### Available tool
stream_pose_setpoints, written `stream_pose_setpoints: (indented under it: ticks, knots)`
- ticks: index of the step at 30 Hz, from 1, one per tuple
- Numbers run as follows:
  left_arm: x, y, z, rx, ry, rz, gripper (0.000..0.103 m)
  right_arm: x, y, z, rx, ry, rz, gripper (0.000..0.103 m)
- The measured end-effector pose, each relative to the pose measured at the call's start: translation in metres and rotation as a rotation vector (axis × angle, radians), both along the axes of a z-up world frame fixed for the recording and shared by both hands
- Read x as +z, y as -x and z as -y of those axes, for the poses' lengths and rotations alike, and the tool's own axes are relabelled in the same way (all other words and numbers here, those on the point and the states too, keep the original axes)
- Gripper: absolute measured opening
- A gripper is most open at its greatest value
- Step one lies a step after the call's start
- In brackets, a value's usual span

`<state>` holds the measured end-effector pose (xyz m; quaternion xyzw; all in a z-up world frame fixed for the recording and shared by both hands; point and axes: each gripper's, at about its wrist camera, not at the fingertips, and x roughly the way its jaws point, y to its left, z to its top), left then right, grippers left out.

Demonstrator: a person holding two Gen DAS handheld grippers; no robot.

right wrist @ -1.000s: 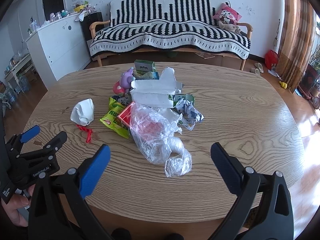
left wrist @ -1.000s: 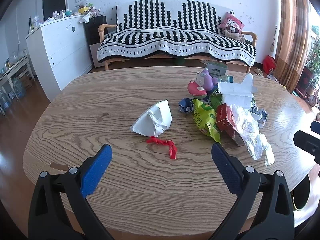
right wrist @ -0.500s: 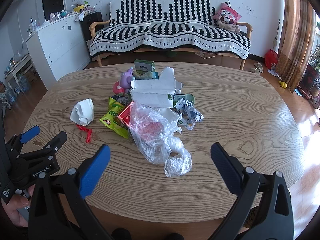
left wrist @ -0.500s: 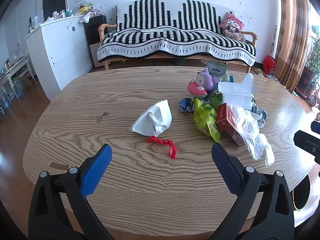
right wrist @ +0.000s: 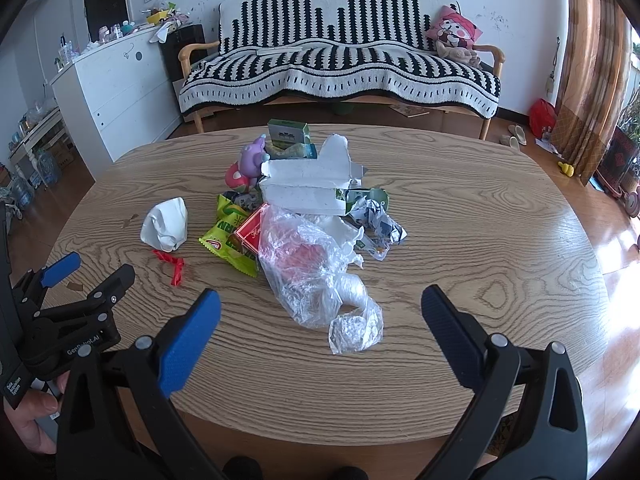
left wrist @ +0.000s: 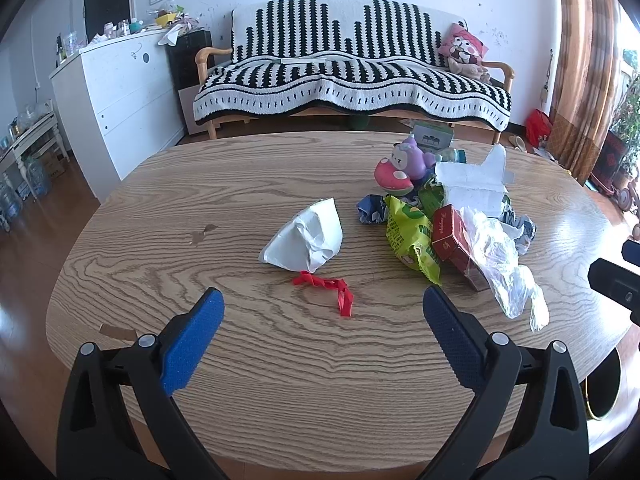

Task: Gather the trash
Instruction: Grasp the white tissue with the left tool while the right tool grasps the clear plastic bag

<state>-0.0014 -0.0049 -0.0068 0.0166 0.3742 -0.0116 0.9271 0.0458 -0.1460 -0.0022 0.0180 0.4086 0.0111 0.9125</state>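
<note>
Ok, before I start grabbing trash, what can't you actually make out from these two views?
- Red cardboard box: right wrist view, mostly behind the clear plastic bag.
- Dark round container: left wrist view, cut off by the wooden table edge; contents unseen.
- Green carton: print too small.
- Right gripper: left wrist view, mostly out of frame.

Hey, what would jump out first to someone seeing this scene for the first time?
Probably the heap of trash mid-table: a clear plastic bag, a green snack wrapper and a torn white carton. Left of it lie a crumpled white paper and a red ribbon scrap, and behind stands the striped sofa.
</note>
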Motion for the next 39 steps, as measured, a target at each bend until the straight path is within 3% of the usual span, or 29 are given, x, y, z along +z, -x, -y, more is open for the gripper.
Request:
stream_pose_setpoints:
  ticks: [10, 13, 19, 25, 29, 31, 33, 34, 39]
  knots:
    - [0.003, -0.027, -0.025, -0.037, 0.099, -0.035, 0.097, -0.008, -0.009, 0.018, 0.014, -0.112, -0.076, 0.097]
    - [0.0, -0.049, -0.023, -0.059, 0.055, -0.052, 0.097, -0.015, -0.022, 0.022, 0.017, -0.124, -0.099, 0.097]
    - [-0.035, -0.109, -0.021, -0.069, 0.065, -0.161, 0.097, -0.041, -0.058, 0.032, 0.019, -0.178, -0.171, 0.097]
    - [-0.053, -0.134, -0.02, -0.069, 0.018, -0.166, 0.097, -0.072, -0.086, 0.035, 0.02, -0.239, -0.271, 0.09]
    - [-0.056, -0.141, -0.023, -0.046, 0.028, -0.175, 0.091, -0.092, -0.101, 0.041, 0.007, -0.225, -0.321, 0.08]
    - [-0.058, -0.143, -0.024, -0.043, 0.015, -0.189, 0.072, -0.103, -0.105, 0.047, 0.003, -0.239, -0.357, 0.064]
    - [-0.059, -0.145, -0.025, -0.041, 0.02, -0.201, 0.056, -0.106, -0.103, 0.054, 0.004, -0.259, -0.37, 0.04]
    - [-0.058, -0.145, -0.027, -0.035, 0.021, -0.201, 0.055, -0.103, -0.101, 0.056, 0.009, -0.271, -0.369, 0.035]
    - [-0.032, -0.133, -0.036, -0.011, 0.003, -0.102, 0.053, -0.07, -0.084, 0.069, 0.035, -0.31, -0.282, 0.03]
